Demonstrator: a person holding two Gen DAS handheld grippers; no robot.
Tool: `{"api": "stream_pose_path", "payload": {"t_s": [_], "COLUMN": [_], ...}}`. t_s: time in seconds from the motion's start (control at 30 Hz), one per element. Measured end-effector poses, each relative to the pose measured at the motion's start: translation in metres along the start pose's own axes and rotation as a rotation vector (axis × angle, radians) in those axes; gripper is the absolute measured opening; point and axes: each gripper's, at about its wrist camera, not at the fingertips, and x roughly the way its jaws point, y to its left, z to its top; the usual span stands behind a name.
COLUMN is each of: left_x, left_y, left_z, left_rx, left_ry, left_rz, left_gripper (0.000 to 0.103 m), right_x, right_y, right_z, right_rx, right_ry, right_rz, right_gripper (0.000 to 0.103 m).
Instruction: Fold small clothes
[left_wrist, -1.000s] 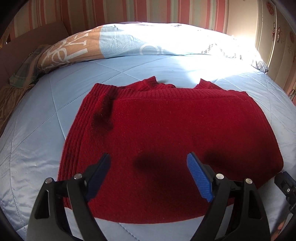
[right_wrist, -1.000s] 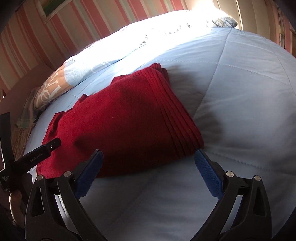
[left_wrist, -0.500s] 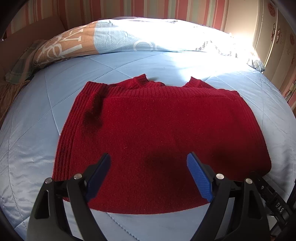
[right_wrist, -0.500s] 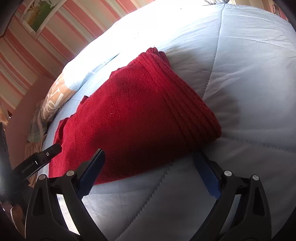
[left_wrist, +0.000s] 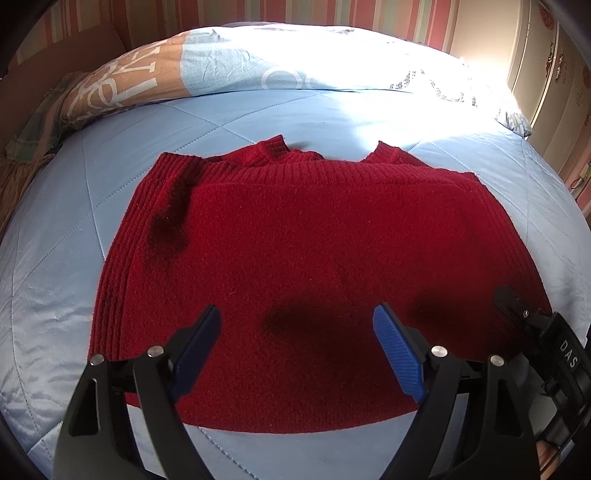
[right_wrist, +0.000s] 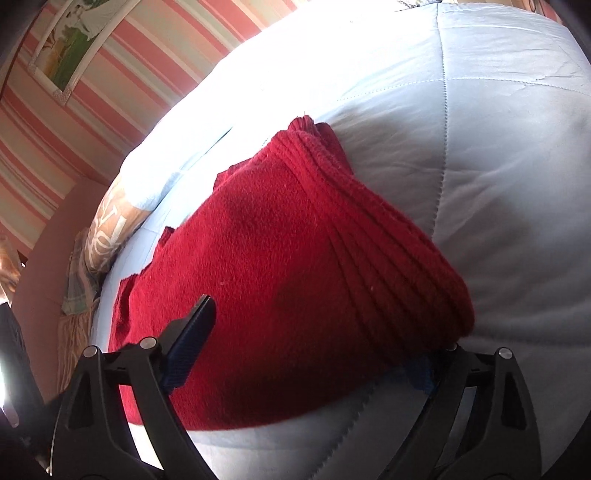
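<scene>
The red sweater (left_wrist: 295, 266) lies folded in the middle of the bed (left_wrist: 55, 295), on the quilted blue cover, its ribbed collar towards the pillows (left_wrist: 155, 81) at the head edge and its near fold close to the foot edge.

At the left, the left gripper (left_wrist: 295, 343) hangs over the near half of the sweater with its blue pads spread wide and nothing between them.

At the sweater's right corner, the right gripper (right_wrist: 306, 343) is set wide too: one finger (right_wrist: 192, 332) rides on top of the knit, the other is mostly hidden under the ribbed edge, so it straddles the corner without pinching it yet.

The knit looks thick, soft and limp, light enough to lift but ready to sag and let its stacked layers slide apart. The ribbed border (right_wrist: 388, 266) at the right seems the firmest hold; the pinch should probably take all layers at once, with a matching grip at the left corner.
</scene>
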Motion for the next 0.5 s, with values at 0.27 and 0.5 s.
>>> {"api": "stream_pose_path", "payload": {"t_s": [0.27,0.5], "left_x": [0.021,0.038], "left_y": [-0.003,-0.012], "left_z": [-0.005,-0.008], "left_rx": [0.001,0.03], "left_ry": [0.031,0.046], "left_rz": [0.006,0.027], "left_gripper": [0.085,0.085], "right_x": [-0.011,-0.017], "right_y": [-0.017,0.001], "right_z": [0.003,0.004], "right_rx": [0.02,-0.109], "right_ry": [-0.038,-0.052], "right_rz": [-0.001,-0.03], "right_gripper": [0.035,0.016]}}
